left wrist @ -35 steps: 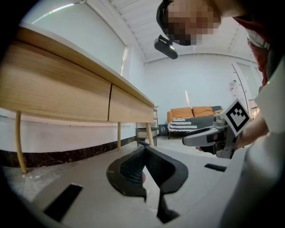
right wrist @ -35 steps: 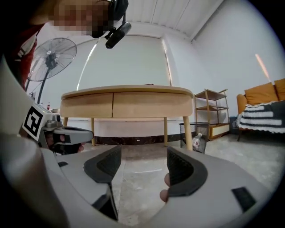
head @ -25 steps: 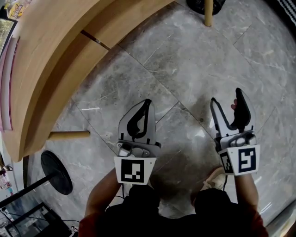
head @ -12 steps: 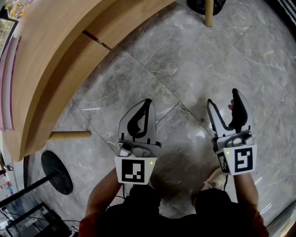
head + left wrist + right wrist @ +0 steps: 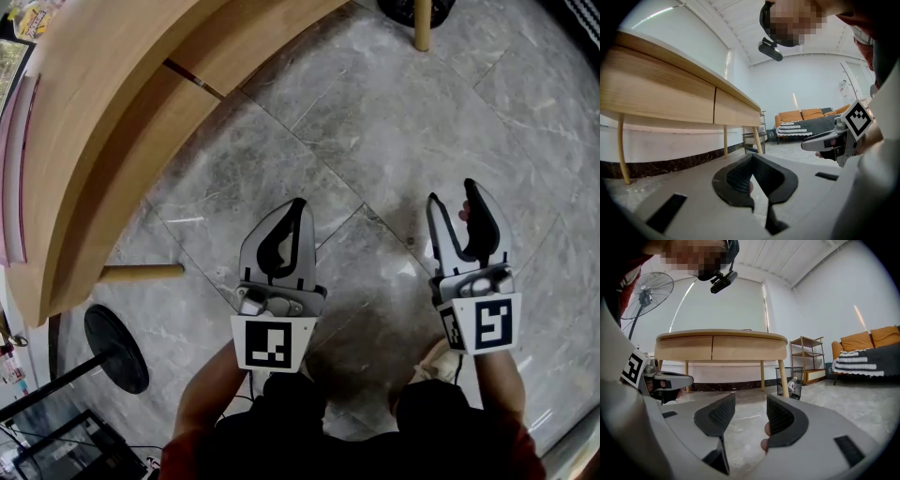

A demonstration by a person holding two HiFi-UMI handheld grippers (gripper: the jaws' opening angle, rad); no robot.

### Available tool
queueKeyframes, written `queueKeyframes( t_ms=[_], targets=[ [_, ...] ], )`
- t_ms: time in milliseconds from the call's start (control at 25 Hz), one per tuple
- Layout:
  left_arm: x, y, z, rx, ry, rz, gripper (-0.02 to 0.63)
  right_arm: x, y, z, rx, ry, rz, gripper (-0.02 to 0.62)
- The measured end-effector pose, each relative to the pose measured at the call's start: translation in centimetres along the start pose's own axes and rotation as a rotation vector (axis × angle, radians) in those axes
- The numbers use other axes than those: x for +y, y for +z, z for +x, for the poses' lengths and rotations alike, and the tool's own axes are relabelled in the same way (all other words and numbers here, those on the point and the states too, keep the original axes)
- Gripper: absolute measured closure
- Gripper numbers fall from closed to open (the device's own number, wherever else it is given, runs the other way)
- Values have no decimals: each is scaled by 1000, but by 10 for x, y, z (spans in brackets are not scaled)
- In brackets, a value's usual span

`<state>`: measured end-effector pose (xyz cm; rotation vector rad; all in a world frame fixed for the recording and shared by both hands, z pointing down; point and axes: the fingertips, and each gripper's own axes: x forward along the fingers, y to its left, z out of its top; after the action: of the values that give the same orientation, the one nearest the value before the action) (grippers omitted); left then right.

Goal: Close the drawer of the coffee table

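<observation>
step: closing looks done, we wait | coffee table (image 5: 103,122) well apart, drawer fronts (image 5: 686,348) apparently flush, seam small | left gripper (image 5: 298,208) tips pressed together, empty | right gripper (image 5: 453,197) jaws apart, just narrowing, nothing between | next: we check the seam, push if proud

Left claw (image 5: 299,206) beside right claw (image 5: 453,193), coffee table (image 5: 112,103) ahead-left
</observation>
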<state>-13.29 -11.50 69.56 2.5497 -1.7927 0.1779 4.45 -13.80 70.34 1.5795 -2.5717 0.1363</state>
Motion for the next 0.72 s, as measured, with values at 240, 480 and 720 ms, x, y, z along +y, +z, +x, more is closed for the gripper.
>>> queueKeyframes(
  t_ms=[240, 480, 720],
  targets=[
    [-1, 0, 1, -1, -2, -1, 600, -3, 0, -1, 3, -24, -4, 473],
    [-3, -4, 1, 15, -10, 4, 600, -7, -2, -2, -2, -44, -2, 576],
    [-2, -4, 2, 7, -6, -1, 600, -9, -5, -1, 8, -48, 7, 598]
  ],
)
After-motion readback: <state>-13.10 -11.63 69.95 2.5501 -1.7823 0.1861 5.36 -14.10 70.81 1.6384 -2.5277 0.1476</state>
